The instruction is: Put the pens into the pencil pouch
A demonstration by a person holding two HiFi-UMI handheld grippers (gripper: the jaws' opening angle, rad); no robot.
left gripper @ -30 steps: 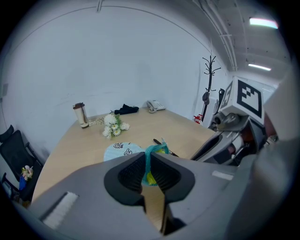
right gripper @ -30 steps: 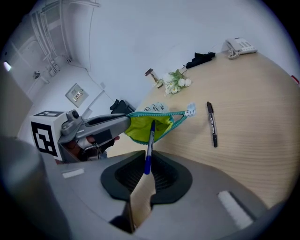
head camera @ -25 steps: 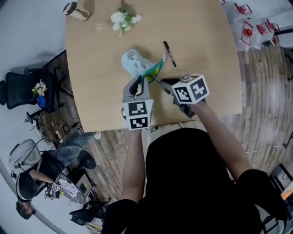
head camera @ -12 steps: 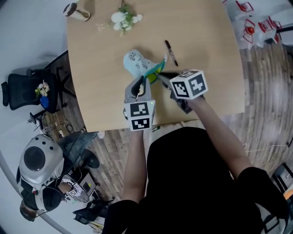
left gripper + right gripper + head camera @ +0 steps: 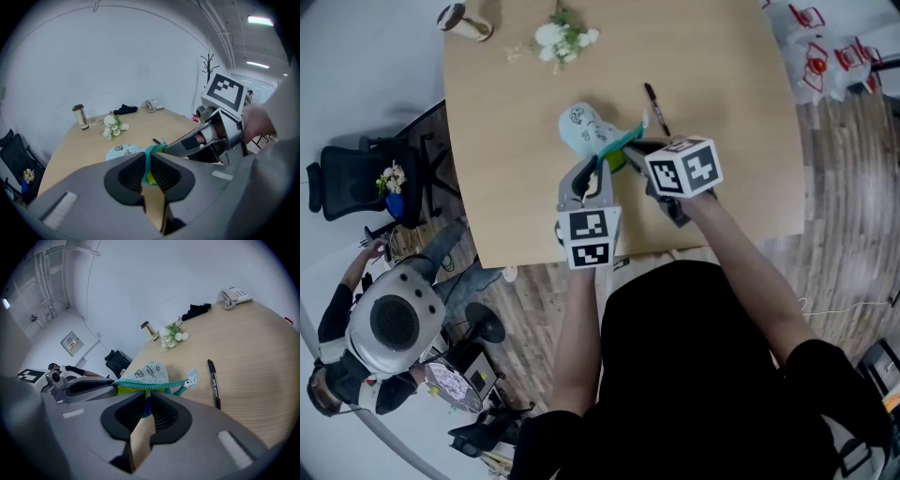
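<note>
- The left gripper (image 5: 149,159) had its jaws drawn narrow, clamped on the teal zipper edge of the pencil pouch (image 5: 584,126), with yellow-green lining showing between the pads.
- The pencil pouch lay near the middle of the wooden table (image 5: 722,75), its pale blue body flat on the top and its open end raised toward the 2 grippers.
- The right gripper (image 5: 146,401) had its jaws almost together at the pouch's open rim, pinching a slim blue object (image 5: 148,408); what that object was could not be told.
- The 2 grippers met at the pouch mouth from opposite sides, their tips close together.
- 1 black pen (image 5: 656,110) lay on the table just beside the pouch, on the right gripper's side, touching neither gripper.
- A bunch of white flowers (image 5: 562,37) and a tumbler (image 5: 464,21) sat at the table's far edge, well apart from the pouch.
</note>
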